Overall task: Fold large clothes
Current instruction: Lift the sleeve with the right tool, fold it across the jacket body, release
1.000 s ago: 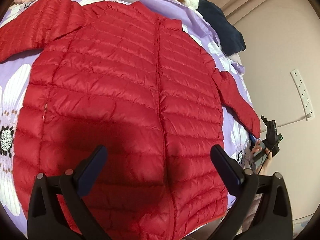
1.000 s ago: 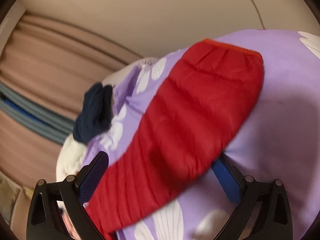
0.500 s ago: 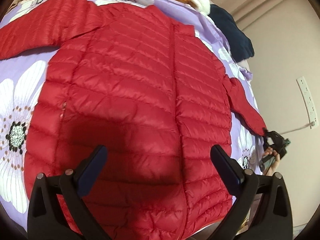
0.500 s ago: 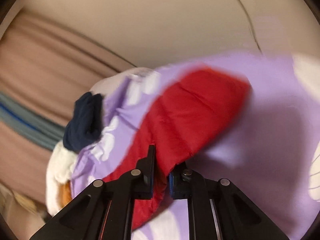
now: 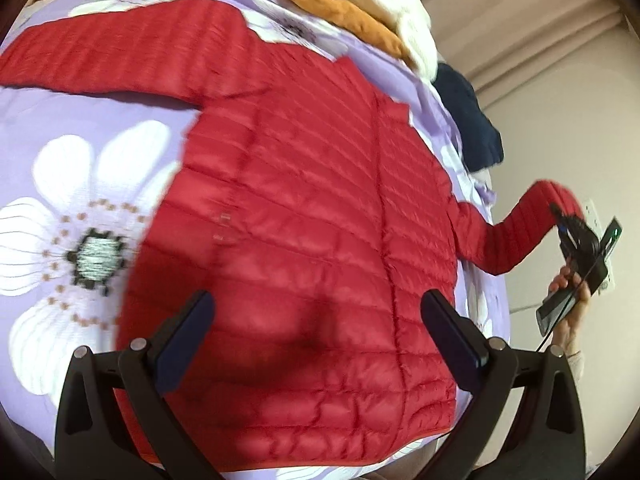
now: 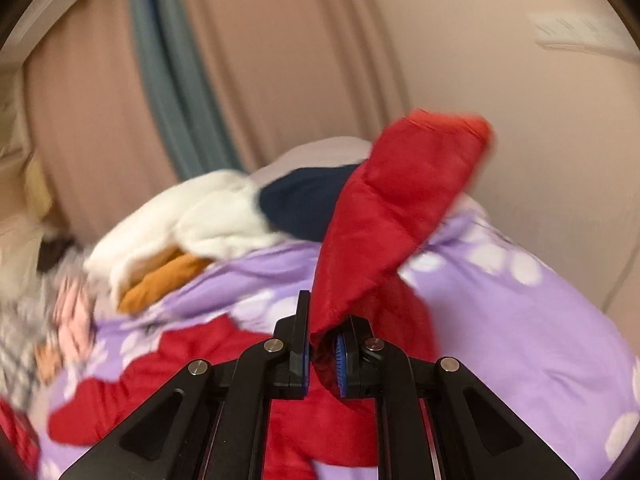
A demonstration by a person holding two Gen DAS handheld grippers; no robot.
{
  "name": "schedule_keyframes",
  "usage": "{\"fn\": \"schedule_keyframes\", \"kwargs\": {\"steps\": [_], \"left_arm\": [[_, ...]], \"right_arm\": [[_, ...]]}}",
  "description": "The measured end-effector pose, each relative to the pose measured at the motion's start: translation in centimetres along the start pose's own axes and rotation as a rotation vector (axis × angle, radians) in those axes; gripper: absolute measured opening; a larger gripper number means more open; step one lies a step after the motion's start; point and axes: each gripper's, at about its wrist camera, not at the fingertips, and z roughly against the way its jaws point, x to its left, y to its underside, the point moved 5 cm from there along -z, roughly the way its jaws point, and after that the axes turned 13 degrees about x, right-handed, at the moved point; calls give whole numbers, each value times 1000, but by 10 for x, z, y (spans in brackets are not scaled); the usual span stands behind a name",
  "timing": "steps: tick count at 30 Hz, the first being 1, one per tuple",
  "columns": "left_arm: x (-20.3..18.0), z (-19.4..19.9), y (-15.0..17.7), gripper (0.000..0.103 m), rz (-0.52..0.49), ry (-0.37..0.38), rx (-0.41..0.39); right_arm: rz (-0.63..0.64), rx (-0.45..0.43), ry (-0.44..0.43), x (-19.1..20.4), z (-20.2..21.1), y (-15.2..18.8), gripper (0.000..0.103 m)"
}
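Note:
A red quilted puffer jacket (image 5: 312,208) lies front up on a purple flowered bedspread (image 5: 80,152). My left gripper (image 5: 316,320) is open and empty, hovering above the jacket's lower body. My right gripper (image 6: 322,344) is shut on the jacket's right sleeve (image 6: 392,200) and holds it lifted off the bed, cuff upward. In the left wrist view the raised sleeve (image 5: 516,232) and the right gripper (image 5: 576,240) show at the right edge. The other sleeve (image 5: 120,52) lies stretched out to the far left.
A pile of clothes sits at the bed's far end: a white and orange garment (image 5: 360,12), a navy one (image 5: 468,120), pink ones (image 6: 72,312). Beige curtains (image 6: 240,60) and a wall with a socket strip (image 6: 580,32) stand behind.
My right gripper closed on the right sleeve and lifted it up off the bedspread. My left gripper shifted right and lower over the jacket, still open.

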Motion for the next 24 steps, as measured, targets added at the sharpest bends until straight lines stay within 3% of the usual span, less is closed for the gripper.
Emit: {"fn": "schedule_keyframes", "kwargs": {"steps": [6,12,20,22,24], "left_arm": [[46,24,-1,103,129,11,-64],[84,42,2,103,216,21,-106],[110,51,2,103,271,13,-126],[115,53,1,103,281,23,-132],[118,56,-1,103,285,34,-142]], "right_arm": [[231,41,-49,113,-35,19,13],[468,112,-39,195,-82,71,13],[695,344,5,241,-146,170,13],[778,386,50,244,-153,187,20],[811,389,32,246,-144,193,41]]}}
